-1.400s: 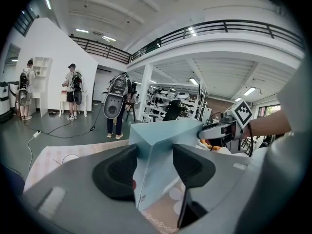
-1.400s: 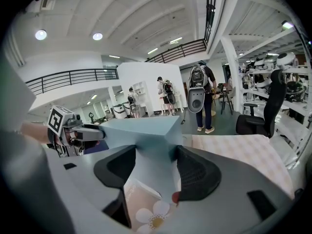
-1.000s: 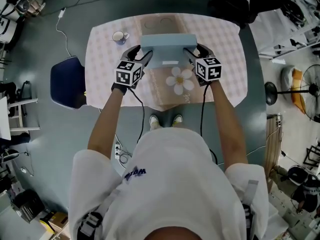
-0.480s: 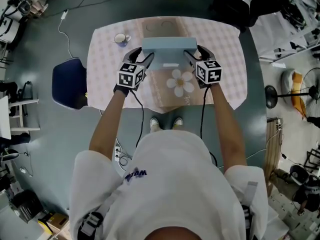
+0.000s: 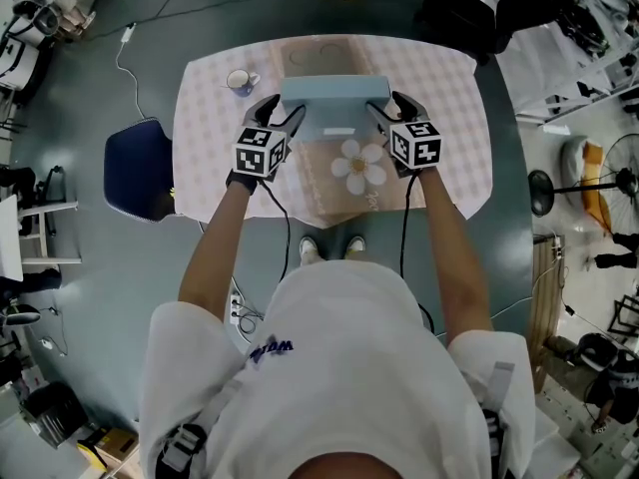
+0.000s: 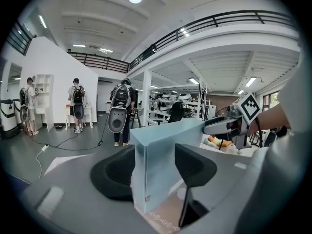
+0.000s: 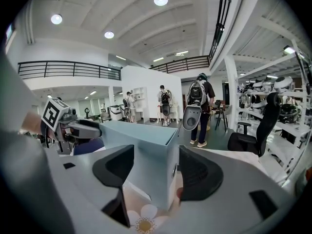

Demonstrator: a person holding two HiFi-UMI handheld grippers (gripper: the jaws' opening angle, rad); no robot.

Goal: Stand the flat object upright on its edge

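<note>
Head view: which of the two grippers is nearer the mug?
The left gripper, gripping the blue box at its left end; the mug stands just beyond it. The right gripper holds the opposite end.

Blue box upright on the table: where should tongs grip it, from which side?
Its short ends, one from each side: the light blue box stands thin on its long edge, so jaws span only its thickness. The left tongs and right tongs sit that way now, likely steadying it against tipping.
</note>
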